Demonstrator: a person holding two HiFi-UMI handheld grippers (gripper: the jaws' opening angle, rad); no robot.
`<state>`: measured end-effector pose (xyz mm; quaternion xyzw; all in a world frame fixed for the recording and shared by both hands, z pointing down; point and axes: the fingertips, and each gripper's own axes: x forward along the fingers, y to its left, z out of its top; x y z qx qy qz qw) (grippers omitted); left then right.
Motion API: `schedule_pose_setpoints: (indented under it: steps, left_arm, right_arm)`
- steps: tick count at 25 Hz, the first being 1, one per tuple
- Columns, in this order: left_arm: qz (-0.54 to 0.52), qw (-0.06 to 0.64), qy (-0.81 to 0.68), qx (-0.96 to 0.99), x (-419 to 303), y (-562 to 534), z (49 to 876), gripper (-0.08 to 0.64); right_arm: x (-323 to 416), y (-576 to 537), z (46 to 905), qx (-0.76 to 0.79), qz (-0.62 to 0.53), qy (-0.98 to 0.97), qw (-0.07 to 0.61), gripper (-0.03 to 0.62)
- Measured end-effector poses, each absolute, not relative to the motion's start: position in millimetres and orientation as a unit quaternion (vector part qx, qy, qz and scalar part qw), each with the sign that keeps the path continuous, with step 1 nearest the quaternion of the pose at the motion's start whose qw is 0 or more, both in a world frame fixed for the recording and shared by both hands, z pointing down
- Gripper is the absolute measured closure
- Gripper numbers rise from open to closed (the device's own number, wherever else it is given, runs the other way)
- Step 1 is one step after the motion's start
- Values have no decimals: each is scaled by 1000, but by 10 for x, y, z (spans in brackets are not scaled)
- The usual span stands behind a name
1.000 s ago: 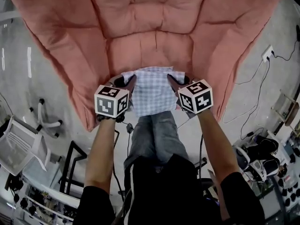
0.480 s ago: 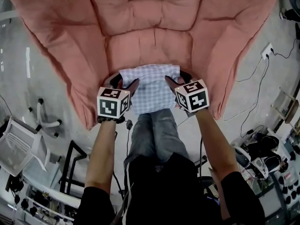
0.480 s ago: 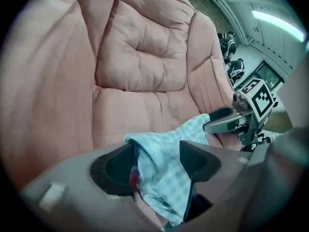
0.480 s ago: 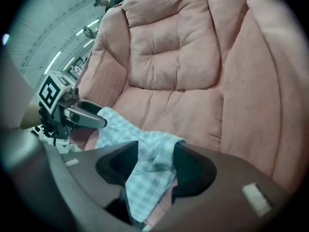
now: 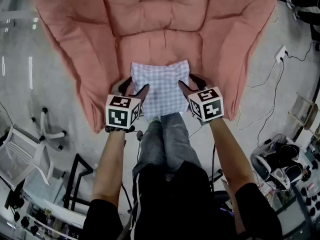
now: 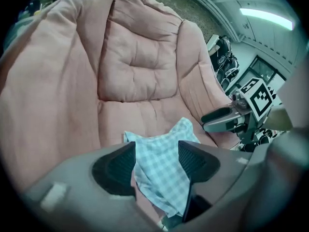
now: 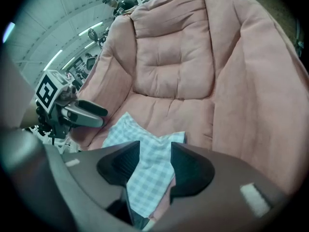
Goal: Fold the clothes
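A blue-and-white checked cloth (image 5: pixel 160 86) lies folded on the seat of a big pink padded chair (image 5: pixel 160 14), its near end hanging over the seat's front edge. My left gripper (image 5: pixel 134 87) stands at its left edge and my right gripper (image 5: pixel 190 83) at its right edge. Both have just been opening, and the right has since narrowed slightly. The cloth (image 6: pixel 161 166) shows in the gap of the left gripper (image 6: pixel 157 149), with no pad pressing on it. Likewise the cloth (image 7: pixel 145 163) lies loose beyond the right gripper (image 7: pixel 155 149).
My own leg in jeans (image 5: pixel 165 139) is just below the chair's front edge. A white office chair (image 5: pixel 20 154) and a black stand (image 5: pixel 75 179) are on the floor at the left. Cables run from a wall socket (image 5: pixel 282 54) at the right.
Both grippers were shut on the cloth's side edges and have opened and let it go. The cloth now rests on the seat. Both hands drew back slightly.
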<state>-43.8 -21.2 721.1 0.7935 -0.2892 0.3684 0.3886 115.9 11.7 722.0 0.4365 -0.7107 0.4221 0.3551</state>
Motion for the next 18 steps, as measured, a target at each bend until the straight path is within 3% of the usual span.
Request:
schedule_pose_setpoints:
  steps: [7, 18]
  left_arm:
    - [356, 345, -286, 820, -399, -186, 6627, 338]
    - [276, 274, -341, 856, -702, -4, 4641, 521]
  right_arm:
    - [1128, 133, 6583, 471, 367, -727, 338, 479]
    - [937, 393, 4535, 533, 282, -757, 252, 535]
